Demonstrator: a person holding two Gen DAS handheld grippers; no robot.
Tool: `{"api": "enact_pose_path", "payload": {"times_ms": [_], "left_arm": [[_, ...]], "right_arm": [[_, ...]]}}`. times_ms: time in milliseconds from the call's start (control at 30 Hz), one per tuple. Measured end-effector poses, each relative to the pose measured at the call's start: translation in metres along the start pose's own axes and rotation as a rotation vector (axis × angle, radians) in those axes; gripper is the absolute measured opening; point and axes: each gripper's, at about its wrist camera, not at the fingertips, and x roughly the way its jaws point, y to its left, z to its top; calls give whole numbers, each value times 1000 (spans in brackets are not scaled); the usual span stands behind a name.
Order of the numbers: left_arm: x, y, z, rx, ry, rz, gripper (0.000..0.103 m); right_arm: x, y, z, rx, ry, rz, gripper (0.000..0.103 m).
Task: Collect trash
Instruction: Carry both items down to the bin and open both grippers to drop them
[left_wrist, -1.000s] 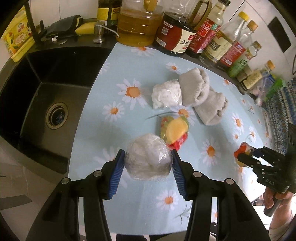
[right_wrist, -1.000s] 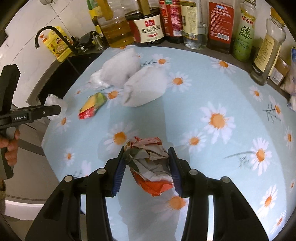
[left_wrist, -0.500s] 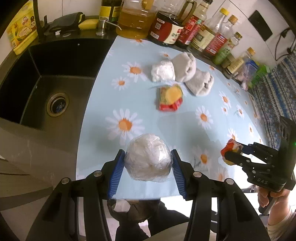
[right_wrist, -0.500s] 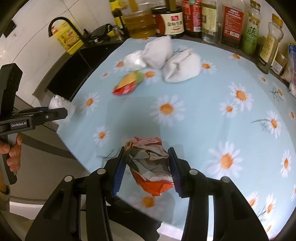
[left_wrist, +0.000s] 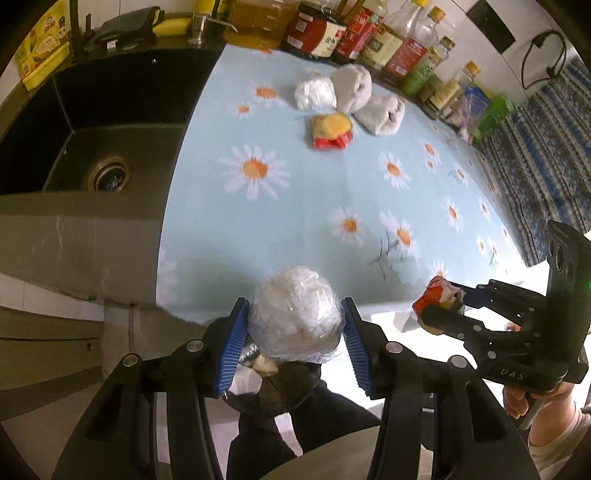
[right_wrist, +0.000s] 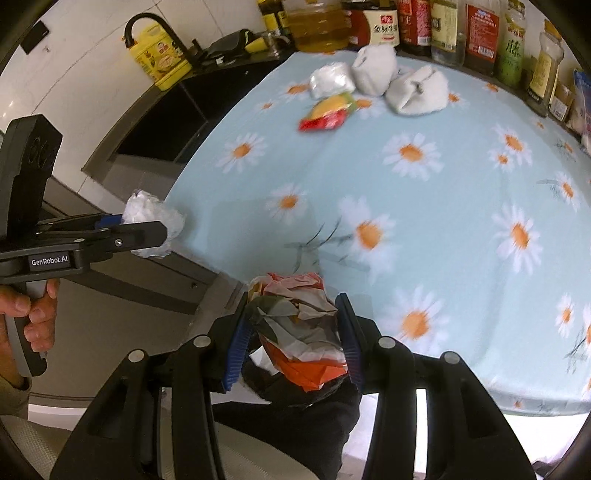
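Observation:
My left gripper (left_wrist: 293, 328) is shut on a white crumpled plastic ball (left_wrist: 295, 314), held past the counter's front edge above a black trash bag (left_wrist: 273, 391). It also shows in the right wrist view (right_wrist: 153, 221). My right gripper (right_wrist: 295, 332) is shut on a crumpled red and white wrapper (right_wrist: 299, 325), also off the front edge above the black bag (right_wrist: 295, 398); the wrapper shows in the left wrist view (left_wrist: 437, 299). On the daisy cloth (left_wrist: 314, 206) lie a red and yellow snack packet (left_wrist: 330, 131) and a white plastic wad (left_wrist: 314, 94).
Two grey rolled cloths (left_wrist: 369, 99) lie beside the packet. A row of sauce and oil bottles (left_wrist: 351, 33) lines the back wall. A black sink (left_wrist: 92, 129) lies left of the cloth, with a yellow box (left_wrist: 40, 48) and faucet behind it.
Both grippers have pulled back from over the cloth to beyond its front edge, each still holding its trash. The black bag has come into view beneath them.

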Motion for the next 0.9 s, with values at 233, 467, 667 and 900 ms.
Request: {"api": "enact_pose_path", "payload": {"times_ms": [233,467,667,900], "left_arm": [[6,12,-28,0,41,-12,48],[17,15,-47,0,85,-26,48],[35,17,-64,-4,138,-41,48],[61,20,-79,1,209,-37,48]], "right_arm": [[15,19,-25,21,37,17,46],[32,27,-45,48,78,30,46],[56,32,-66,66,142,45,46],[74,32,-87,86,201,58,46]]}}
